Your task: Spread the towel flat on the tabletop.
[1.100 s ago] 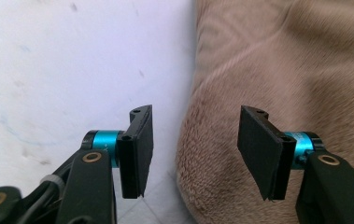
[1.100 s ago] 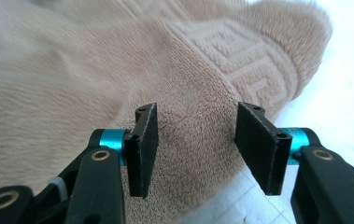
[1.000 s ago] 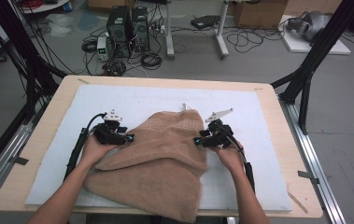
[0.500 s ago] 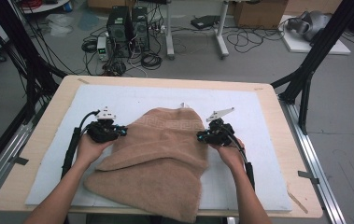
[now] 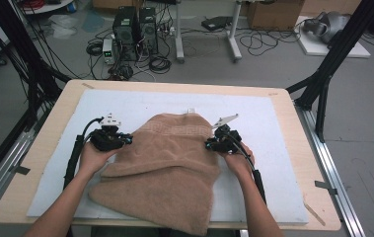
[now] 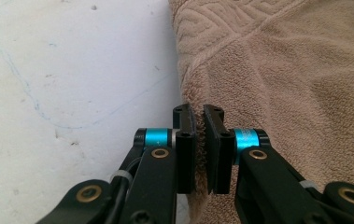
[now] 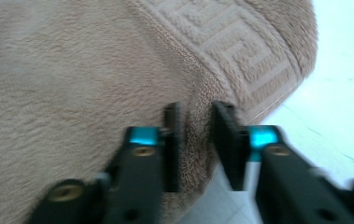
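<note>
Blurred throughout in the right gripper view: towel [image 7: 95, 79] and jaws. Towel's near edge [image 5: 194, 228] cut off at the high view's bottom. Forearms cropped there too. Towel's pinched fold hidden between pads [image 6: 187, 149].

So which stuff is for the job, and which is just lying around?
For the job:
- fluffy brown towel
- left tongs, pinching the towel's edge
- right tongs, pinching the other edge
- white mat under the towel

Lying around:
- black computer boxes on the floor
- brown cardboard box
</note>
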`<state>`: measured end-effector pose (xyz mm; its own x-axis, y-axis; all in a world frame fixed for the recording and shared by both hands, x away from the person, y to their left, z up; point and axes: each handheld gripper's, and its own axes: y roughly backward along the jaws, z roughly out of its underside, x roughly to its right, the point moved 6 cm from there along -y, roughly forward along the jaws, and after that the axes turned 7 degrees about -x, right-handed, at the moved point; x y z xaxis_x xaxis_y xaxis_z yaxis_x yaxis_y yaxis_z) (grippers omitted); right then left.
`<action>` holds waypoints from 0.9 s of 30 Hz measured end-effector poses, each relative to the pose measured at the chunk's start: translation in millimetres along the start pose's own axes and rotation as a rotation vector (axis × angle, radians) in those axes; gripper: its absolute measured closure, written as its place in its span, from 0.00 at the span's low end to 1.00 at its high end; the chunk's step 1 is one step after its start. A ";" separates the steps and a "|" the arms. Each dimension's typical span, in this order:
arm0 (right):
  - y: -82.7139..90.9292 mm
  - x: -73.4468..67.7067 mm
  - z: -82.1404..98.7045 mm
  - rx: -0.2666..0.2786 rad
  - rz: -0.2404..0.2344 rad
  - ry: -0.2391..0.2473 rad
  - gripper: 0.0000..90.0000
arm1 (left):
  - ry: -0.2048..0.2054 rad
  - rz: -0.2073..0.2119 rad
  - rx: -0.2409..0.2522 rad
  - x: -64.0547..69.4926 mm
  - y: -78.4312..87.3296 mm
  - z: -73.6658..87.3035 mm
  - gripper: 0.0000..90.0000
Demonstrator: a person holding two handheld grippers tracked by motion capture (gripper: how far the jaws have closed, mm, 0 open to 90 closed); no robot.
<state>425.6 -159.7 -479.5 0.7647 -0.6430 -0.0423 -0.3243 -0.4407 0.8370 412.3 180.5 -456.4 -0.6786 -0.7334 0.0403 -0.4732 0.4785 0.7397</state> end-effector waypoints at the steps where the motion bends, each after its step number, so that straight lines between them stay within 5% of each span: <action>1: 1.3 -1.1 -0.1 -0.007 -0.014 0.009 0.95 | 0.002 0.000 0.001 0.5 1.8 -0.1 0.93; 4: 11.8 -9.9 0.1 -0.019 -0.054 0.037 0.95 | 0.002 -0.003 0.028 3.1 13.7 -2.0 0.93; 9: 52.5 -26.6 -6.1 0.064 -0.085 0.097 0.95 | 0.003 0.000 0.060 6.4 36.7 -5.7 0.93; 12: 69.7 -26.9 -14.6 0.087 -0.111 0.109 0.95 | 0.015 -0.021 0.062 0.7 35.5 -11.5 0.93; 14: 77.1 -6.4 -32.7 0.091 -0.035 0.099 0.95 | 0.039 -0.074 0.092 -10.7 31.2 -26.4 0.94; 16: 82.8 4.4 -42.4 0.106 -0.001 0.072 0.96 | 0.072 -0.119 0.186 -22.6 35.6 -55.9 0.94; 19: 110.1 29.9 -75.3 0.223 0.136 0.019 0.95 | 0.038 -0.219 0.324 -29.1 50.6 -99.8 0.91; 21: 120.0 37.5 -85.1 0.258 0.209 0.021 0.87 | 0.057 -0.164 0.297 -30.8 47.3 -105.7 0.79; 22: 119.0 40.7 -85.0 0.263 0.208 0.000 0.74 | 0.051 -0.142 0.253 -30.3 42.1 -101.1 0.75; 24: 108.2 41.7 -76.1 0.225 0.128 -0.035 0.71 | 0.022 -0.121 0.168 -27.7 29.4 -83.1 0.73; 27: 84.2 39.4 -54.7 0.157 0.107 -0.036 0.68 | 0.047 -0.098 0.095 -26.2 11.2 -55.5 0.71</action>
<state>458.9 -187.8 -380.9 0.7017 -0.7122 0.0206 -0.4880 -0.4593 0.7422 455.9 178.3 -411.9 -0.6006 -0.7996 0.0034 -0.5890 0.4453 0.6744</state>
